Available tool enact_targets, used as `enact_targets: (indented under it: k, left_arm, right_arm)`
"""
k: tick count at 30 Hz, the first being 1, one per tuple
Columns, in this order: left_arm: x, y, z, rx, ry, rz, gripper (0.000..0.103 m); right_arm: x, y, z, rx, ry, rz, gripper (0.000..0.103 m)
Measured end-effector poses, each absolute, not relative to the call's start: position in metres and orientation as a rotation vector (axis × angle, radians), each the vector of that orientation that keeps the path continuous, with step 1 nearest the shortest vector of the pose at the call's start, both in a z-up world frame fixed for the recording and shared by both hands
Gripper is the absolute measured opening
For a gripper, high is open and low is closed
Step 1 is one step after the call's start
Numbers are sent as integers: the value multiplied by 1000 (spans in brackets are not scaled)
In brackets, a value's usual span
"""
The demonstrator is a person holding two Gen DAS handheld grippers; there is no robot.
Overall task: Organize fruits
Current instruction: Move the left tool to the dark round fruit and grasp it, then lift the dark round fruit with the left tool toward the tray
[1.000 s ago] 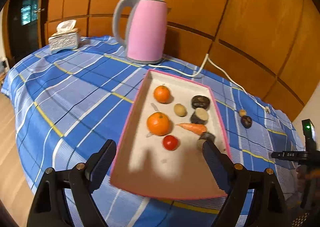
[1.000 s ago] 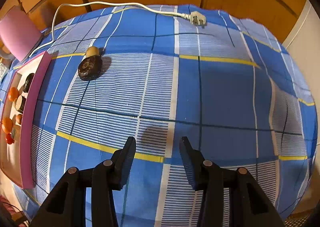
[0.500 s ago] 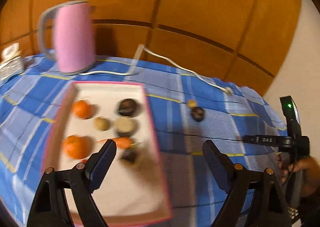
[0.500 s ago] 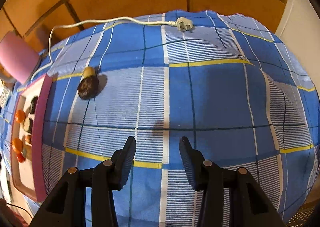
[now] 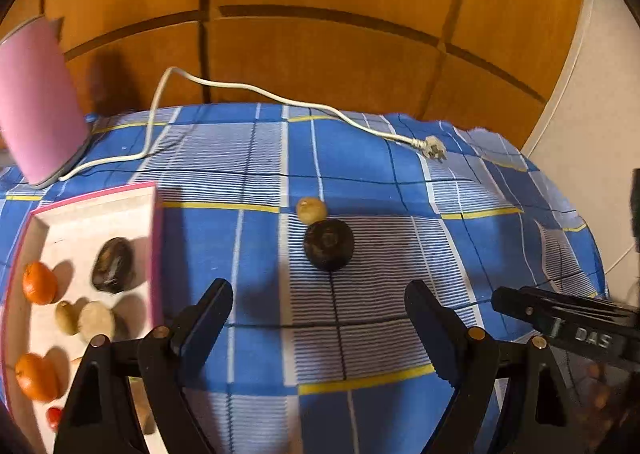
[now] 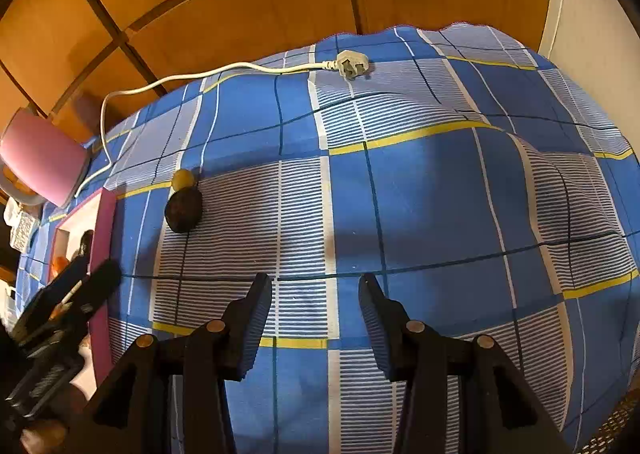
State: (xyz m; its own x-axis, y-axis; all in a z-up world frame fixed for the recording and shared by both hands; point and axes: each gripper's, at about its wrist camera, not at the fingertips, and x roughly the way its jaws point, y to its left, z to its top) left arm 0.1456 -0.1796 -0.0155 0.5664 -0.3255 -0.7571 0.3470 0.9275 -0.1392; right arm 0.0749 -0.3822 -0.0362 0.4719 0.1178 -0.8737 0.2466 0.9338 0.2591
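Left wrist view, left to right: pink kettle point(image 5: 38, 106); pink-rimmed tray point(image 5: 157, 238) holding oranges point(image 5: 39, 283); left gripper point(image 5: 319, 304), jaws spread and empty, facing a dark fruit point(image 5: 329, 244) touching a small yellow fruit point(image 5: 311, 210); right gripper point(image 6: 316, 296), jaws partly parted, empty

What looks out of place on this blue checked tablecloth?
Two pieces lie loose on the cloth outside the pink-rimmed tray: a dark round fruit and a small yellowish round one, touching it. The rest of the produce sits in the tray. The white kettle plug lies unplugged.
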Motion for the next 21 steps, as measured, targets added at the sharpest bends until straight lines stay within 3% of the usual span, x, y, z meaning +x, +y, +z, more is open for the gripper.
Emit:
enact_targets:
  k: [13, 15, 16, 17, 21]
  left_arm:
    - [186, -223, -42, 102, 912, -361, 86]
    - [190, -227, -53, 116, 934, -369, 66]
    - [192, -229, -59, 116, 953, -374, 44]
    - [193, -227, -67, 116, 978, -366, 40]
    - [179, -219, -68, 128, 938, -388, 39]
  right_arm:
    - [75, -386, -36, 424, 1082, -74, 46]
    - [75, -387, -37, 430, 1086, -71, 46]
    - [75, -387, -38, 431, 1088, -71, 46]
    - [76, -386, -39, 430, 1090, -69, 46]
    - [77, -384, -39, 416, 1093, -64, 46]
